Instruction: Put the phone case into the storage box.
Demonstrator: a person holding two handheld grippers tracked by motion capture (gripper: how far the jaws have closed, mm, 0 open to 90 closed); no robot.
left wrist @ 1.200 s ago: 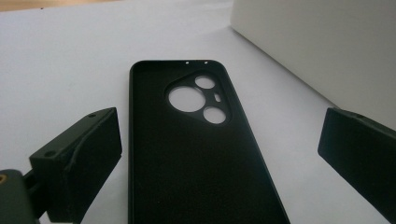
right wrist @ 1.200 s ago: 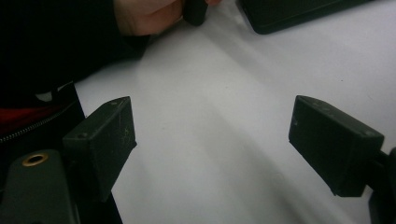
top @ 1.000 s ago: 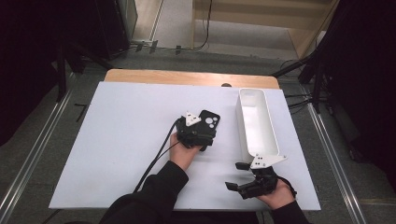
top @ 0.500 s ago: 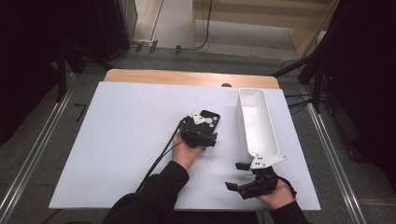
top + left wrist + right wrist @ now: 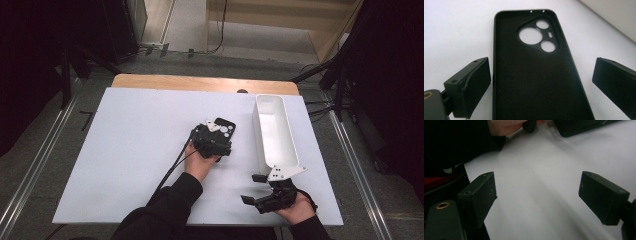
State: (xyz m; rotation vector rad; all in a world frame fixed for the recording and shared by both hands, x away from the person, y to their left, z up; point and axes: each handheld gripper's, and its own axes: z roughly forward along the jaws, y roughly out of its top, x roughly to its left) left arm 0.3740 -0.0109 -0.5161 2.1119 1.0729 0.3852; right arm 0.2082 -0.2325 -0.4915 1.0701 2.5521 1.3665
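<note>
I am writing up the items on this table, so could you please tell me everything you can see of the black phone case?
The phone case is black, matte and looks like soft rubber or silicone. It lies flat on the white table, hollow side up, with a raised rim around it. Near its far end a shaped cutout holds three round holes and one small slot, and two tiny holes pierce the far edge. It lies between the open jaws of the left gripper, which do not press on it.

left gripper (image 5: 216,136): jaws wide apart, low over the table
right gripper (image 5: 256,188): jaws apart, pointing left, nothing between
</note>
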